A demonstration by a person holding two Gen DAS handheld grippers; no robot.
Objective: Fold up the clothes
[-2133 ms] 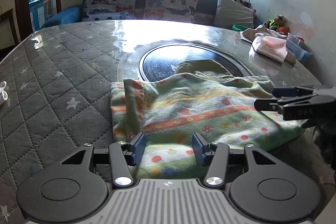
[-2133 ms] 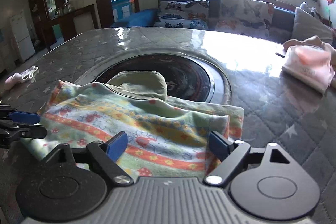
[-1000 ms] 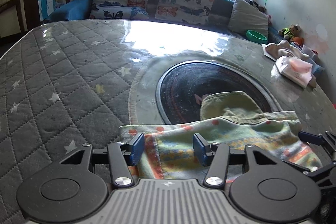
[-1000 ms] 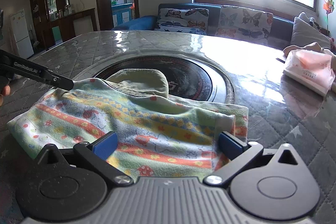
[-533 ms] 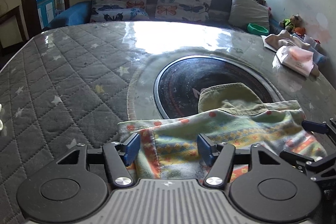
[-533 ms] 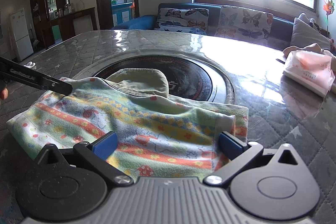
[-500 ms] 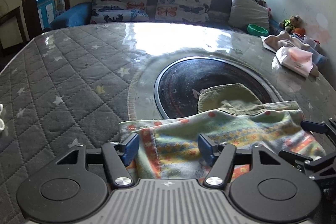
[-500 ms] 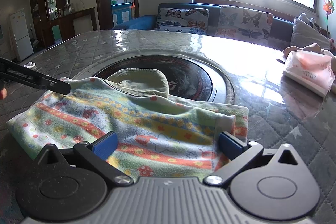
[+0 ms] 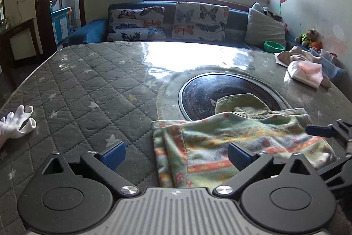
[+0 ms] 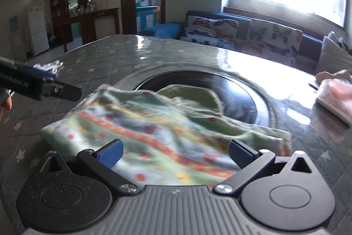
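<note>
A folded child's garment (image 9: 220,147), green with orange and yellow patterned bands, lies flat on the quilted table cover (image 9: 88,85). An olive-green part (image 9: 242,102) sticks out from under its far edge. My left gripper (image 9: 176,154) is open wide over the garment's near left corner, with nothing held. My right gripper (image 10: 176,153) is also open, spread over the near edge of the garment (image 10: 165,129) without gripping it. One of the right gripper's fingers (image 9: 319,131) shows at the garment's right end.
A round black inset (image 9: 220,89) sits in the table behind the garment. A white glove (image 9: 17,124) lies at the left edge. A pink packet (image 9: 305,72) on beige cloth rests far right. A sofa with butterfly cushions (image 9: 167,23) stands beyond the table.
My left gripper has opened much wider and shifted left and back, so the garment's left edge now lies between its fingers. The right wrist view has shifted and blurred; that gripper stays open.
</note>
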